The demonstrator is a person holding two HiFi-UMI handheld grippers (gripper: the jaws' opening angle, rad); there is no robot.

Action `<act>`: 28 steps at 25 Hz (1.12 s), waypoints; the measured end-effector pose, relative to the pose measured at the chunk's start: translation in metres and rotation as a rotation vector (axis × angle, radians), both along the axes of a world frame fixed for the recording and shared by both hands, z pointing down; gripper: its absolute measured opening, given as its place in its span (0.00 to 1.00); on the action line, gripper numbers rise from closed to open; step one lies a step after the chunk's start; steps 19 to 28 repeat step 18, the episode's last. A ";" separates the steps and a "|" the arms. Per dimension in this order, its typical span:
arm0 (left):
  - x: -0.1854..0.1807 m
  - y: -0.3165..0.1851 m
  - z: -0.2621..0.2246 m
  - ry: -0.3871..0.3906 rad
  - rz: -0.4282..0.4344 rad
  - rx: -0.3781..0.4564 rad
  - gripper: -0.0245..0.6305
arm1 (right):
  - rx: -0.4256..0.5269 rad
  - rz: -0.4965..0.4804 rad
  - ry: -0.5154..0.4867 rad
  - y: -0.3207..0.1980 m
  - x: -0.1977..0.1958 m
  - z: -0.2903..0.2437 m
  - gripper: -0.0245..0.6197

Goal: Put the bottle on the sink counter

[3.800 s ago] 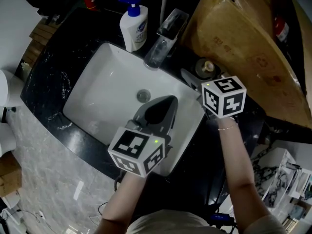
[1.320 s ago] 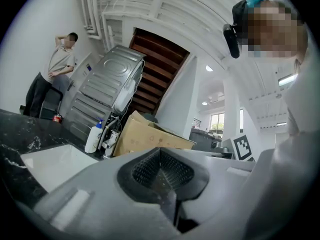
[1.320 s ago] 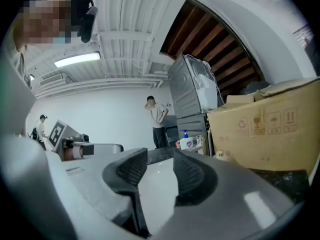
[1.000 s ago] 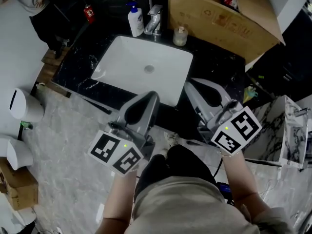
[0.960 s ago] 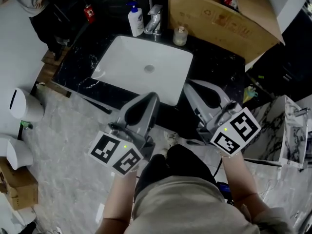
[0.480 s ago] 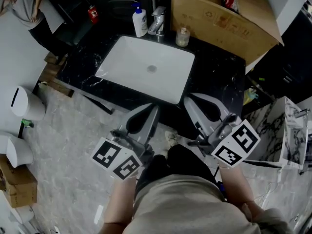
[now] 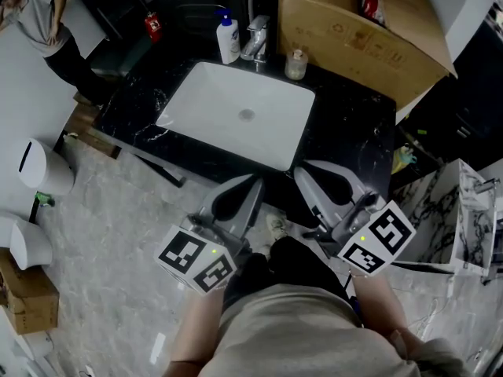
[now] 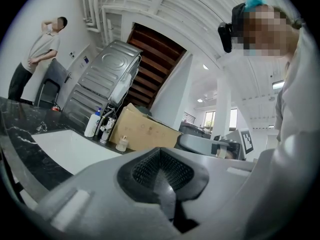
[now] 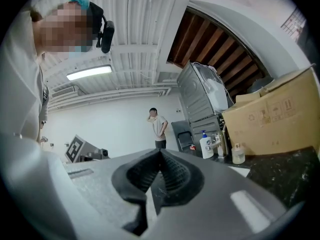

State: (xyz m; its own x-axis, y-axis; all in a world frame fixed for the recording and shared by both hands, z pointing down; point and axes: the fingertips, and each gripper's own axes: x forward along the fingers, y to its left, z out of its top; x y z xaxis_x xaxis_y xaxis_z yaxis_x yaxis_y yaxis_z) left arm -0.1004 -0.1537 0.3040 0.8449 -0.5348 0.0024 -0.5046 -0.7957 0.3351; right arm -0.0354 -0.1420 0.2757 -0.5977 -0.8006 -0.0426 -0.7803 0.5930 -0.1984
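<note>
We hold both tools near the front edge of the tabletop (image 7: 354, 124), apart from each other. The left hand-held gripper (image 7: 250, 184) has its jaws together with nothing between them. The right hand-held gripper (image 7: 302, 174) is also pressed together and empty. Both point about level toward the white basin (image 7: 220, 124). The small bottle (image 7: 295, 64) stands on the black tabletop at the back, between the faucet (image 7: 255, 38) and the cardboard box (image 7: 361, 38). We see it upright: its long axis is vertical and its cap points up. A white pump bottle (image 7: 228, 39) stands on the other side of the faucet, also upright.
</note>
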 end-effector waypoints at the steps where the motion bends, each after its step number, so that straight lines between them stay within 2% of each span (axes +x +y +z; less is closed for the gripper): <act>1: 0.001 0.000 0.000 -0.004 0.001 0.004 0.05 | -0.003 0.006 -0.009 0.000 0.001 0.000 0.04; 12: 0.001 0.003 -0.009 0.018 0.005 0.018 0.05 | -0.021 -0.003 -0.038 0.006 -0.004 0.001 0.04; 18: 0.004 0.003 -0.005 0.006 0.009 0.022 0.05 | -0.009 -0.019 0.026 0.004 -0.008 0.004 0.04; 28: 0.004 0.003 -0.005 0.006 0.009 0.022 0.05 | -0.009 -0.019 0.026 0.004 -0.008 0.004 0.04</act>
